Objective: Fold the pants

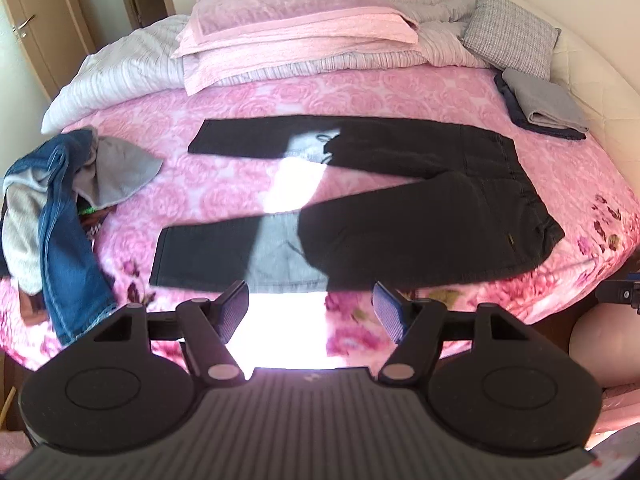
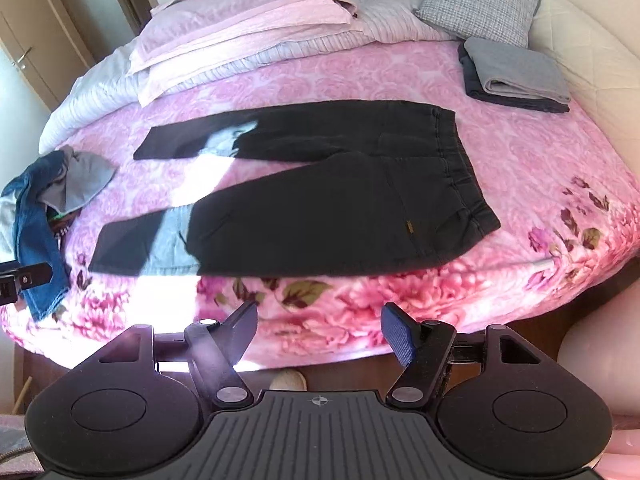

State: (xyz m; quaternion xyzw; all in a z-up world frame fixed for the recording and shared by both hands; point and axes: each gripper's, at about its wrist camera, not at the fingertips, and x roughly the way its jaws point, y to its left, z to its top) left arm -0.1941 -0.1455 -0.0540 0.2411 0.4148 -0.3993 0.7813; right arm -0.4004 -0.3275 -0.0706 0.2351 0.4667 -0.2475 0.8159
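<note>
Pants (image 1: pixel 400 208) lie flat mid-bed (image 1: pixel 400 92), legs spread left, waistband right: 0 folds made, all folding remains. My left gripper (image 1: pixel 310 312) and right gripper (image 2: pixel 318 332) both gape, empty.

Pants (image 1: pixel 400 208) are matt black cloth, denim-like, with a gathered elastic waistband. Bedspread (image 1: pixel 400 92) is soft pink plush fabric with a rose pattern, slight sheen in the sun patch. Far quilt (image 1: pixel 120 68) is pale ribbed cloth. Left pile: blue jeans (image 1: pixel 68 248), rough denim. Right cushion (image 2: pixel 480 0) is grey woven. Gripper pads (image 2: pixel 396 336) are blue and textured; gripper bodies are matt black plastic with small metal pins.
</note>
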